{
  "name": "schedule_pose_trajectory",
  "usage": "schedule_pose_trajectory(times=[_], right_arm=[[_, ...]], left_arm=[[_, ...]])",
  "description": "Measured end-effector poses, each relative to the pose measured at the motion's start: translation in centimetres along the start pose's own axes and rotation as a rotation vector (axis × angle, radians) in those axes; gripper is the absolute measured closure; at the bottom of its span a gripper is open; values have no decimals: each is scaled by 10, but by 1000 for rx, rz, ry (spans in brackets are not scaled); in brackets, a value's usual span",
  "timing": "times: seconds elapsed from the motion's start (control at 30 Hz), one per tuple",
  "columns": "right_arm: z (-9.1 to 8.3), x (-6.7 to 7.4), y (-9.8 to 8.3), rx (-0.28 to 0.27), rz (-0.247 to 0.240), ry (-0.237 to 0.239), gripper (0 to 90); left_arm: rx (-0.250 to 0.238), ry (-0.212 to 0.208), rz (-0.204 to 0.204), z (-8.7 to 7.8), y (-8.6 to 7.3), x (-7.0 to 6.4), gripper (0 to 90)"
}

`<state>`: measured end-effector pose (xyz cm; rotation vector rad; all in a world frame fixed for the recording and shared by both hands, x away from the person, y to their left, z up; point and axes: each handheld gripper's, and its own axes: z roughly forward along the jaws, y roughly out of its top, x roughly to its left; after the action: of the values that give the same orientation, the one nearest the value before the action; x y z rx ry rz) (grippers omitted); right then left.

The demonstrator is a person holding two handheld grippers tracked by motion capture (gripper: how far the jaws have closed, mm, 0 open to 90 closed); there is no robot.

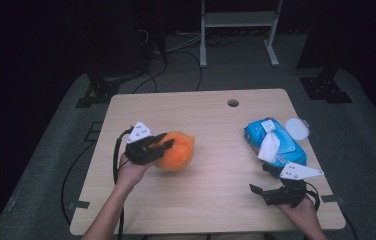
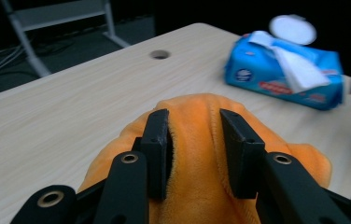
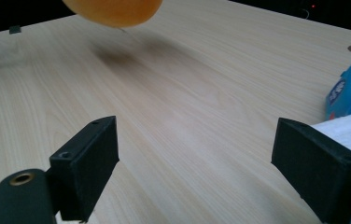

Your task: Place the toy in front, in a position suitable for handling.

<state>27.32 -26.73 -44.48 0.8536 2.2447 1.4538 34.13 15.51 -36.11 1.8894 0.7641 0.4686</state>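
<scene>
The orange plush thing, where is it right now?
In the high view the orange plush toy is left of the table's middle, clamped in the left gripper, far from the blue wipes pack.

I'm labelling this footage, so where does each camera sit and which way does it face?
High view: above the near table edge, looking forward and down; both forearms, left gripper, right gripper.
Left gripper view: along jaws clamping the orange plush toy, facing the blue wet-wipes pack.
Right gripper view: low over the light wooden table, between open jaws.
All three share toy and pack.
</scene>
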Motion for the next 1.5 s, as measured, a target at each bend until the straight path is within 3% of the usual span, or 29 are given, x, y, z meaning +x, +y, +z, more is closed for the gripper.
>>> schedule_pose_trajectory(times=[0.03, 0.07, 0.1, 0.13, 0.33, 0.53, 0.63, 0.7, 0.9, 1.1, 1.17, 1.3, 1.5], right_arm=[[-2, -2, 0, -8, 8, -4, 135], [-3, -3, -1, -11, 12, -6, 135], [-4, -3, -1, -12, 13, -8, 135], [-4, -3, -1, -12, 13, -8, 135], [-7, -4, -1, -17, 14, -11, 135], [-6, -4, -1, -14, 10, -8, 135], [-6, -4, -1, -15, 9, -9, 135], [-7, -3, -1, -19, 8, -9, 135], [-6, -6, -2, -15, 12, -24, 135], [-5, -11, 3, -10, -14, -96, 139], [-6, -17, 8, 0, -34, -133, 143], [-10, -29, 14, -16, -39, -164, 195], [-9, -58, 27, 19, -4, -227, 268]], left_arm=[[-2, -35, 13, 8, 1, -13, 651], [-2, -35, 13, 8, 1, -13, 651], [1, -60, 25, 14, 2, -23, 651], [1, -60, 25, 14, 2, -23, 651], [10, -150, 40, 35, 0, -54, 651], [52, -208, 43, 58, -17, -77, 650], [91, -221, 39, 65, -30, -81, 638], [77, -233, 19, 62, -36, -80, 621], [73, -242, 12, 53, -46, -82, 492], [56, -244, 15, 49, -49, -85, 416], [57, -242, 30, 49, -49, -86, 377], [58, -249, 53, 48, -47, -91, 318], [51, -263, 59, 43, -40, -90, 229]])
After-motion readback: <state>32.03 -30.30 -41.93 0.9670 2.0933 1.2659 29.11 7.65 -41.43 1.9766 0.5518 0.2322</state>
